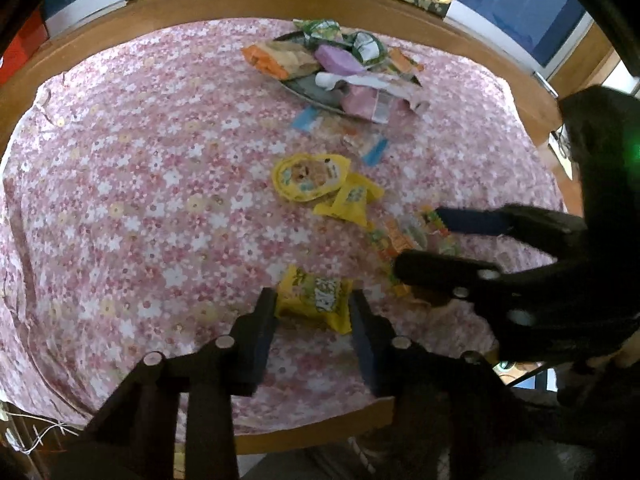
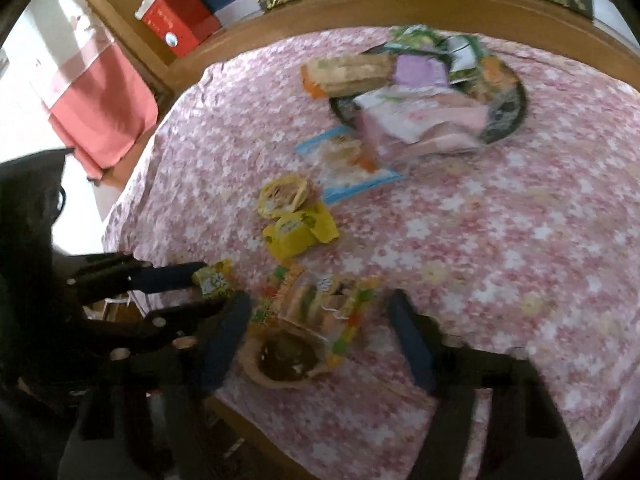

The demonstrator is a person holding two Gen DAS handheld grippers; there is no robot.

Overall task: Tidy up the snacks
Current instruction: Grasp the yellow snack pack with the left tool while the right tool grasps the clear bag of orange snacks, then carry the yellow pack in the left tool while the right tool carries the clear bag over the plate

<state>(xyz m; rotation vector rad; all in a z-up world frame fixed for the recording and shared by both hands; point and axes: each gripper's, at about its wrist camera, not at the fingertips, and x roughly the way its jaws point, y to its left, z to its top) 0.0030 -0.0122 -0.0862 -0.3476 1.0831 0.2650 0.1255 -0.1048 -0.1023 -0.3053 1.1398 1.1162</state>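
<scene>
The left gripper [image 1: 314,312] has its jaws spread apart on either side of a small yellow packet [image 1: 316,300] that lies on the flowered tablecloth [image 1: 140,200]; whether the pads touch it cannot be told. Just to its right, the right gripper [image 2: 320,320] is wide open over a clear bag of colourful sweets [image 2: 316,300], holding nothing, with a brown round snack [image 2: 286,358] under it near the table edge. Ahead of both grippers lie a round yellow tub [image 1: 310,176] and two more yellow packets [image 1: 352,198], then a blue-edged packet [image 1: 340,132]. Farthest ahead, a dark plate [image 2: 516,120] is piled with snack bags [image 1: 340,64].
</scene>
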